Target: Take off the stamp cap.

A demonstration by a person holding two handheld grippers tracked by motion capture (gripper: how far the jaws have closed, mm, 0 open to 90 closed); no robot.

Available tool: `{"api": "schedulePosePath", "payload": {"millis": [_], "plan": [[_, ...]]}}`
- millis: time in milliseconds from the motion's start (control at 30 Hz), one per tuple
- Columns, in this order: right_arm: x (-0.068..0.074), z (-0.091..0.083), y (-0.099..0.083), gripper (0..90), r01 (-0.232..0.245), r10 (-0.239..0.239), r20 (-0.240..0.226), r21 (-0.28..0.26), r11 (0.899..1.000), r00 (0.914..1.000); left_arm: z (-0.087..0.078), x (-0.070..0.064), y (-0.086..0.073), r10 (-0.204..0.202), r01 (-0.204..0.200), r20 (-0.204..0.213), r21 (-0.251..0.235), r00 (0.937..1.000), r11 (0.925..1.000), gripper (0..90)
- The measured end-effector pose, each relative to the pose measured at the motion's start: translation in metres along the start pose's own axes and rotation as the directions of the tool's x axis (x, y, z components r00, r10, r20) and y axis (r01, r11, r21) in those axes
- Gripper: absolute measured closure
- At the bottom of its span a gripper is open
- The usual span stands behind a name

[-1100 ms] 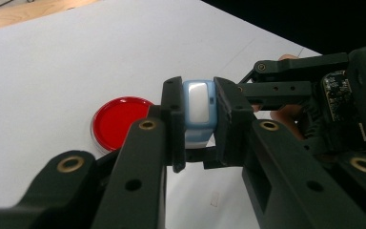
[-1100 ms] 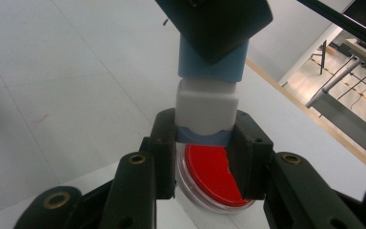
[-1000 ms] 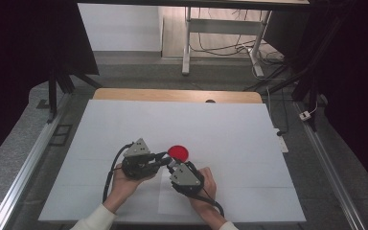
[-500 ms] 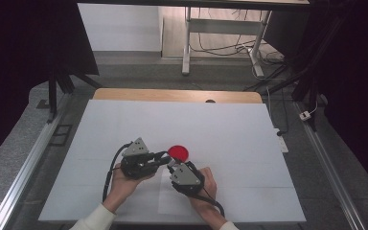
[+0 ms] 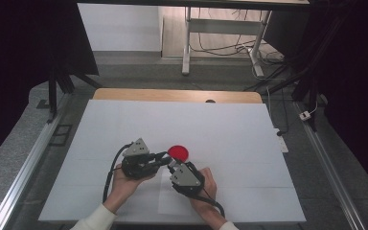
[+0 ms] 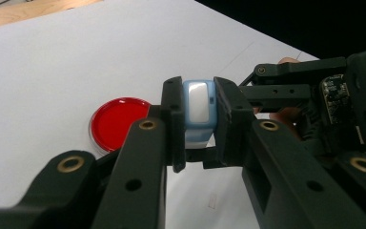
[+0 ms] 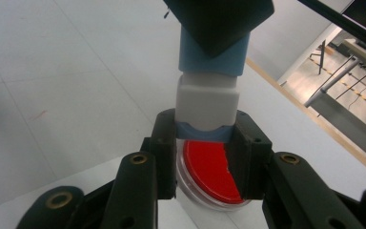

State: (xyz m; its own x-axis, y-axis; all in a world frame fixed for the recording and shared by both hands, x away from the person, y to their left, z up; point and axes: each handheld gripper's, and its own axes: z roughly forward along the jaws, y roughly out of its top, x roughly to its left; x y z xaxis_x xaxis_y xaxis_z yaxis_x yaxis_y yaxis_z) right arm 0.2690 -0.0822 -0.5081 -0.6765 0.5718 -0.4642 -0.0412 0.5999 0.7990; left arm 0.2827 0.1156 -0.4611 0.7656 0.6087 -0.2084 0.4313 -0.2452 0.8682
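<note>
A small blue and white block (image 6: 198, 109) is held between both grippers just above the white table. My left gripper (image 6: 198, 121) is shut on its blue part, which carries a white window. My right gripper (image 7: 205, 138) is shut on the other end, a white body (image 7: 208, 100) with a blue base. A round red dish (image 5: 178, 153) lies flat on the table right behind the jaws; it is the red disc (image 7: 209, 174) under the block and the red dish (image 6: 116, 122) left of the left jaw. In the high view the left gripper (image 5: 165, 160) and right gripper (image 5: 172, 166) meet tip to tip.
The white table sheet (image 5: 220, 124) stretches wide on all sides, with a wooden strip (image 5: 172, 94) at its far edge. A loose paper sheet (image 5: 165, 203) lies under the hands. Metal rails (image 5: 24, 167) flank the table; a stand and cables are beyond it.
</note>
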Motion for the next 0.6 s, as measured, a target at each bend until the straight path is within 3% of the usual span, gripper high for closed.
{"api": "schedulePosePath", "payload": {"millis": [267,333,433,567,600], "plan": [[0.0027,0.0002,-0.0019,65.6,0.002,-0.002,0.011,-0.004,1.0,0.9999,-0.0001,-0.0002,-0.0005,-0.003,0.003,-0.002,0.004,1.0,1.0,75.5],[0.0021,-0.0003,-0.0009,65.6,0.035,-0.035,0.005,0.0,0.999,0.9994,-0.0009,0.0003,-0.0003,-0.007,0.007,0.001,0.001,1.0,1.0,75.5],[0.0009,-0.0006,-0.0003,65.6,0.045,-0.045,0.0,0.0,0.999,0.999,-0.0013,0.0006,-0.0002,-0.011,0.011,0.005,-0.003,0.9999,0.9999,75.5],[-0.0002,-0.001,-0.0002,65.6,0.038,-0.038,-0.002,-0.005,0.999,0.9993,-0.0012,0.0005,-0.0003,-0.015,0.015,0.006,-0.009,0.9999,0.9998,75.5],[-0.0003,-0.0011,-0.0004,65.6,0.018,-0.018,-0.01,-0.002,1.0,0.9998,-0.0011,0.0003,-0.0005,-0.016,0.016,0.005,-0.01,0.9999,0.9998,75.5]]}}
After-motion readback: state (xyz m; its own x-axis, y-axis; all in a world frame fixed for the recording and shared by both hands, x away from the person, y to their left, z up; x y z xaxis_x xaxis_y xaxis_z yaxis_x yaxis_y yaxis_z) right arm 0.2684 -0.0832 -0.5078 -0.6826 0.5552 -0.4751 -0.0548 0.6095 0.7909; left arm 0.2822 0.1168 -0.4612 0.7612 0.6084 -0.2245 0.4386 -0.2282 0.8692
